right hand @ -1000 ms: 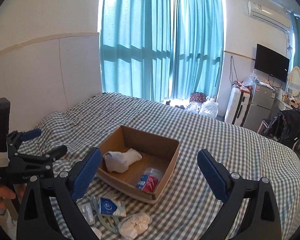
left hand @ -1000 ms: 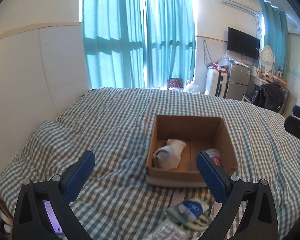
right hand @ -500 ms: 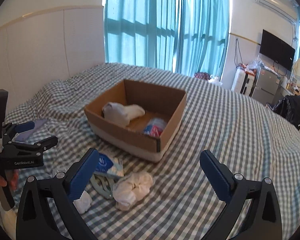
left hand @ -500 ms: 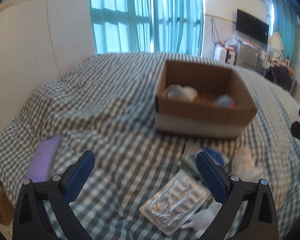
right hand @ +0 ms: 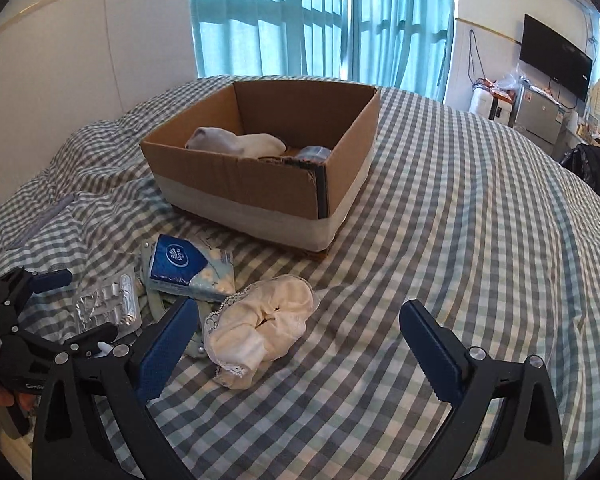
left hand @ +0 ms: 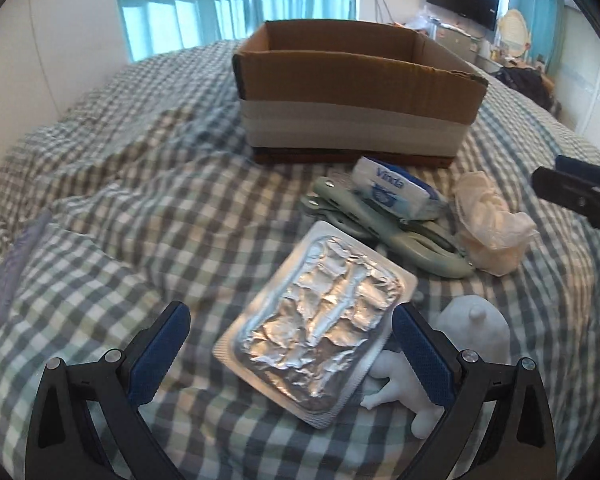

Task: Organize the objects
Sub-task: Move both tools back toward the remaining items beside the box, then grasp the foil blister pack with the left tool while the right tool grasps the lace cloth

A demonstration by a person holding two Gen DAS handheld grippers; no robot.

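Observation:
A cardboard box (left hand: 352, 92) (right hand: 260, 184) stands on the checked bed and holds a white sock (right hand: 236, 144) and a clear packet (right hand: 312, 154). In front of it lie a silver foil blister pack (left hand: 316, 328) (right hand: 106, 306), a blue tissue pack (left hand: 392, 190) (right hand: 188, 266), grey-green clips (left hand: 380, 228), a cream lace cloth (left hand: 492, 228) (right hand: 264, 316) and a white figurine (left hand: 452, 352). My left gripper (left hand: 290, 354) is open, low over the blister pack, which lies between its fingers. My right gripper (right hand: 298, 346) is open, just above the cream cloth.
The checked bedspread (right hand: 460, 240) is rumpled to the left of the box. A purple object (left hand: 4, 276) lies at the bed's left edge. A white wall panel (right hand: 80, 60) is behind, curtains and furniture beyond.
Both grippers have dropped lower and moved forward toward the loose items in front of the box. The left one now brackets the blister pack. Both stay open.

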